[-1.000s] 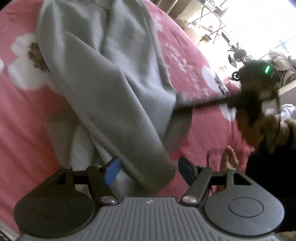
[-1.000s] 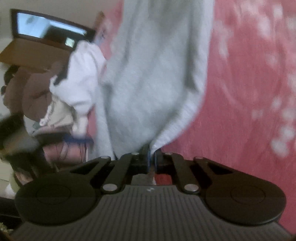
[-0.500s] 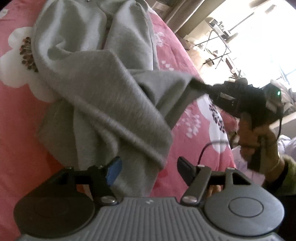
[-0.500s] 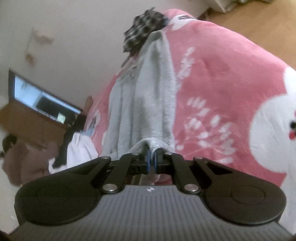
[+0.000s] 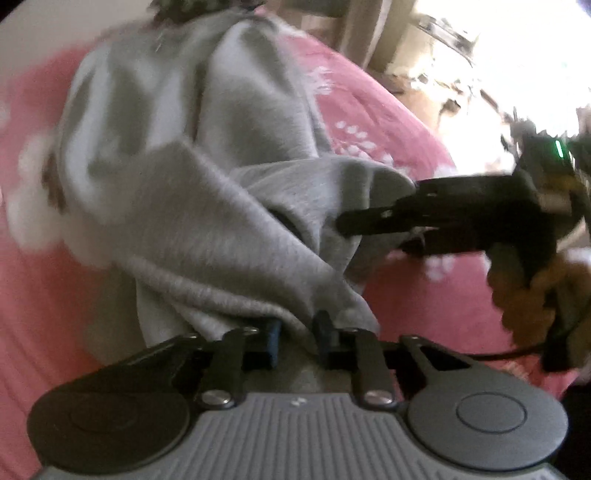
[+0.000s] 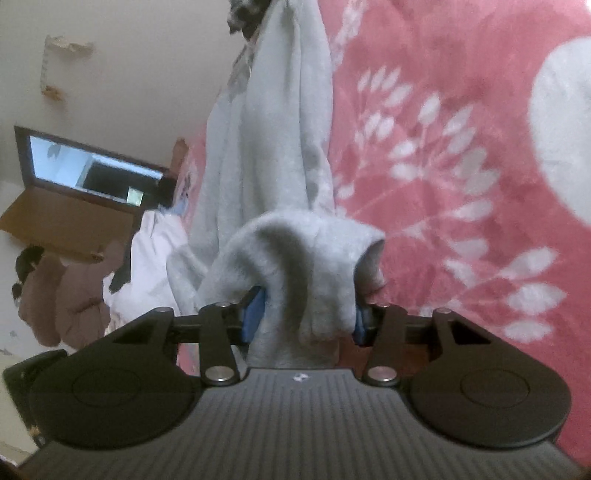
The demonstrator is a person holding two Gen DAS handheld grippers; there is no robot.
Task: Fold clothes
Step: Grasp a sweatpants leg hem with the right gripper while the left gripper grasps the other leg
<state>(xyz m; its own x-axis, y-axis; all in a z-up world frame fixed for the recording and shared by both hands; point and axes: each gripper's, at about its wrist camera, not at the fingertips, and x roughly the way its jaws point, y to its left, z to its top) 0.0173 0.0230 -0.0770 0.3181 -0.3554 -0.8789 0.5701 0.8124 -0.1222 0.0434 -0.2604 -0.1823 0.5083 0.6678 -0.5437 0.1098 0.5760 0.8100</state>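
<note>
A grey garment (image 5: 221, 221) lies rumpled and partly doubled over on a pink flowered blanket (image 5: 413, 302). My left gripper (image 5: 295, 332) is closing, and its blue pads pinch a thick fold at the garment's near edge. My right gripper (image 5: 376, 206), held by a hand (image 5: 524, 295), reaches in from the right at another fold. In the right wrist view the right gripper (image 6: 306, 317) is opening. A bunched end of the grey garment (image 6: 280, 147) hangs loosely between its blue pads (image 6: 255, 314). The garment runs away up the blanket (image 6: 461, 147).
A dark checked cloth (image 6: 243, 14) lies at the garment's far end. White clothes (image 6: 147, 251) are piled at the bed's left side, near a framed screen (image 6: 85, 166) on a wooden unit. Brownish clothes (image 6: 55, 295) hang beside them. Bright, cluttered floor space lies beyond the bed.
The left jaws have narrowed from wide apart onto the near fold. The right jaws, pinched tight on the cloth before, have parted. The right gripper has come lower and closer.
</note>
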